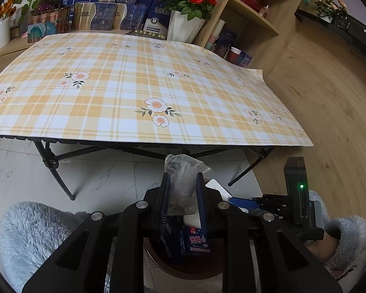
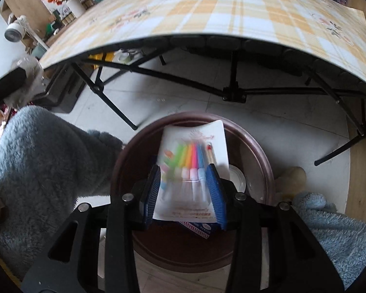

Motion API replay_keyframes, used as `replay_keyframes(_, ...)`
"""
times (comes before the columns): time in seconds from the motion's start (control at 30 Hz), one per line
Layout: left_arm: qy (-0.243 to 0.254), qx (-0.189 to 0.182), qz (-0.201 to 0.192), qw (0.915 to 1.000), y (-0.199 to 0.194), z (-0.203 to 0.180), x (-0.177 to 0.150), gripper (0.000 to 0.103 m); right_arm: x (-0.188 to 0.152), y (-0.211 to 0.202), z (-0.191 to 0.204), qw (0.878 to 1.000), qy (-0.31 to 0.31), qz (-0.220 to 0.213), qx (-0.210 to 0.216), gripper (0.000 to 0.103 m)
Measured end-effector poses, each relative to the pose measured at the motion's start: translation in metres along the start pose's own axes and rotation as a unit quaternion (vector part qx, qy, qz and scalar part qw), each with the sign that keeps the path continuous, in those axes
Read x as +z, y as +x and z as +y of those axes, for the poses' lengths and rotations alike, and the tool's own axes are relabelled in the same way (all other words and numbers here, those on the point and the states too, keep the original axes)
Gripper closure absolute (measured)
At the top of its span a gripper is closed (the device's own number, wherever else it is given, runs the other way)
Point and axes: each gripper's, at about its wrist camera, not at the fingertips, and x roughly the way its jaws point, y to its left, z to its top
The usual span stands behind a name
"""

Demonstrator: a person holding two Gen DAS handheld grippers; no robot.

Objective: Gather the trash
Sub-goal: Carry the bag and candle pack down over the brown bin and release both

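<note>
My left gripper is shut on a crumpled clear plastic bag, held above a round brown bin. A blue carton lies in that bin. In the right wrist view my right gripper points down into the brown bin. It is shut on a white pack of coloured candles, whose card stands between the two blue pads. A blue carton and a clear lid lie below. The left gripper with its plastic bag shows at the far left.
A folding table under a yellow plaid cloth stands just beyond the bin, its black legs close by. Fluffy grey-blue sleeves flank both grippers. A wooden shelf and a white vase of red roses stand behind the table.
</note>
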Motion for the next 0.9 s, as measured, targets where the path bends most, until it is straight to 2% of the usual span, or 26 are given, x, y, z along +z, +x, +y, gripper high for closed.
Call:
replay_keyframes(0.03,0.001,0.0,0.0,1.0,0.0,0.0,0.0,0.082,0.0,0.001,0.0,1.0,-0.002,0.004,-0.001,0.059)
replay_keyframes(0.13,0.004,0.001,0.001,1.0,0.001,-0.002,0.0,0.082,0.001,0.0,0.001,1.0,-0.008,0.005,-0.006,0.037)
replay_keyframes(0.2,0.005,0.001,0.003,1.0,0.001,-0.002,0.0,0.082,0.0,-0.005,0.003,1.0,-0.011,-0.007,-0.009,0.028)
replay_keyframes(0.27,0.006,0.002,0.004,1.0,0.002,-0.002,-0.001,0.082,0.004,-0.011,0.001,1.0,-0.01,-0.023,-0.015,0.015)
replay_keyframes(0.37,0.006,0.002,0.005,1.0,0.002,-0.003,-0.001,0.082,0.008,-0.028,-0.005,0.998,0.004,-0.06,-0.022,0.008)
replay_keyframes(0.5,0.01,0.004,0.009,0.9999,0.004,-0.004,-0.002,0.082,0.01,-0.057,-0.021,0.991,0.037,-0.12,-0.046,0.006)
replay_keyframes(0.63,0.027,0.012,0.024,0.9993,0.01,-0.01,-0.002,0.082,0.01,-0.083,-0.039,0.979,0.075,-0.176,-0.071,0.006)
replay_keyframes(0.8,0.101,0.025,0.05,0.9933,0.028,-0.041,0.004,0.082,0.005,-0.107,-0.052,0.962,0.101,-0.23,-0.107,0.006)
replay_keyframes(0.9,0.131,0.022,0.083,0.9876,0.052,-0.057,0.002,0.082,0.004,-0.115,-0.062,0.955,0.118,-0.245,-0.121,0.006)
